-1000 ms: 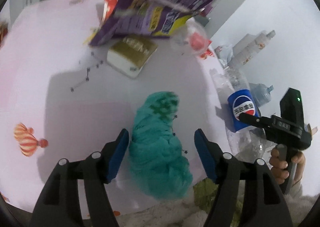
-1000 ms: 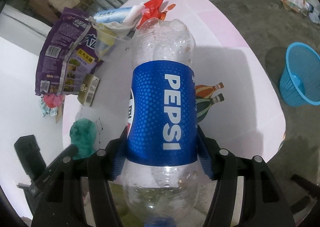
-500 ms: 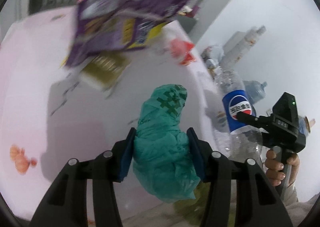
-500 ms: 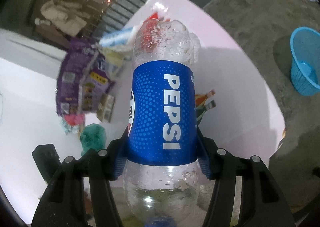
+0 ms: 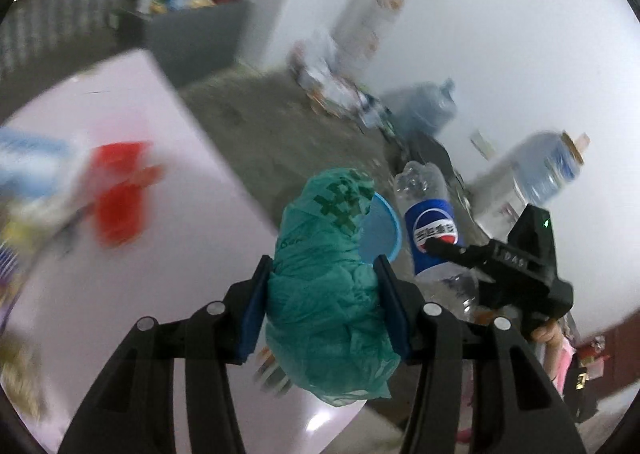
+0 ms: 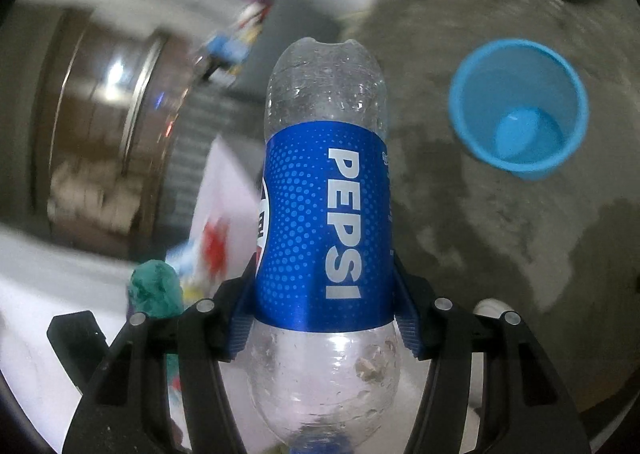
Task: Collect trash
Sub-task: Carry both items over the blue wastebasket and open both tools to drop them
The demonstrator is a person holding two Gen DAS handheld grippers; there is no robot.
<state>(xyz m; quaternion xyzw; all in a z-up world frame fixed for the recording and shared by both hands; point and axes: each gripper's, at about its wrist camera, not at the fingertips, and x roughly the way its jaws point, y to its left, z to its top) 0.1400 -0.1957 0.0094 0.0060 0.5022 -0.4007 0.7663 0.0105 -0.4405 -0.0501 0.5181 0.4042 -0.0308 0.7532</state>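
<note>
Pale pink table (image 5: 132,254) with blurred red wrapper (image 5: 120,193); concrete floor (image 6: 500,254) (blue basket (image 6: 520,105) there)

A crumpled green plastic bag (image 5: 328,286) with a darker green print is squeezed between the blue pads of the left tool (image 5: 320,306), off the table, its top overlapping the blue waste basket (image 5: 380,230) behind it. A clear Pepsi bottle (image 6: 326,230) with a blue label, empty and beaded with droplets, is clamped at its label by the right tool (image 6: 326,318), base pointing away, left of the basket on the floor.
</note>
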